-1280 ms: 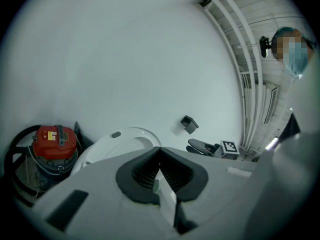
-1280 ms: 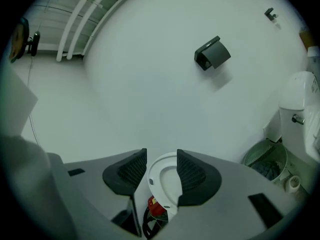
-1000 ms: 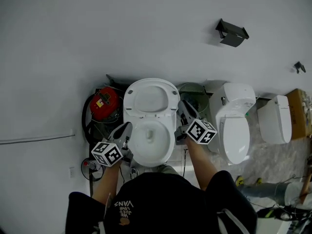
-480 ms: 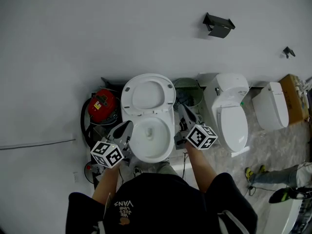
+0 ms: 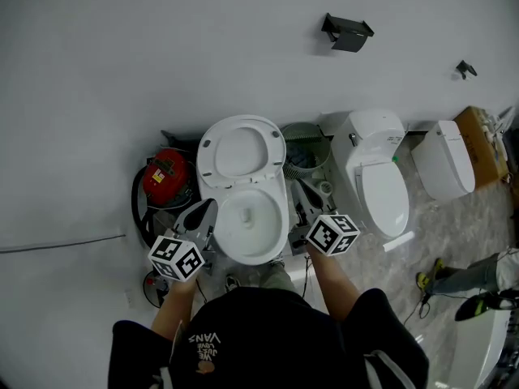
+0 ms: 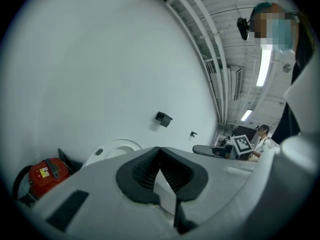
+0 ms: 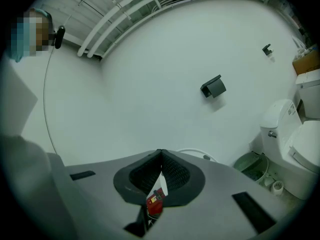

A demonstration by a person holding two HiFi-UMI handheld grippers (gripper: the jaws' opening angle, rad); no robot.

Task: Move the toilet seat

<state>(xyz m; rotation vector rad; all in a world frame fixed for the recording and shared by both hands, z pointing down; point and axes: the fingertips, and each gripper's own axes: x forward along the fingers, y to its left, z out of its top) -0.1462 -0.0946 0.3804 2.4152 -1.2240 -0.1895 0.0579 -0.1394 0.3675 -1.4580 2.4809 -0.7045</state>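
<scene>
A white toilet stands against the wall with its seat and lid (image 5: 241, 154) raised over the open bowl (image 5: 280, 217). My left gripper (image 5: 204, 211) is shut and empty at the bowl's left side. To the right of the bowl my right gripper (image 5: 298, 186) is also shut with nothing in it, apart from the seat. In the left gripper view the closed jaws (image 6: 160, 150) point past the raised seat (image 6: 117, 148). The right gripper view shows closed jaws (image 7: 161, 153) with the seat's rim (image 7: 192, 153) just behind them.
A red canister (image 5: 166, 175) with a black hose sits left of the toilet. A green basket (image 5: 304, 156) stands between it and a second toilet (image 5: 377, 185); a third fixture (image 5: 444, 168) is further right. A black paper holder (image 5: 347, 33) hangs on the wall.
My right gripper has drawn back from the right edge of the raised seat. The left gripper has shifted a little beside the bowl. The seat stays raised.
</scene>
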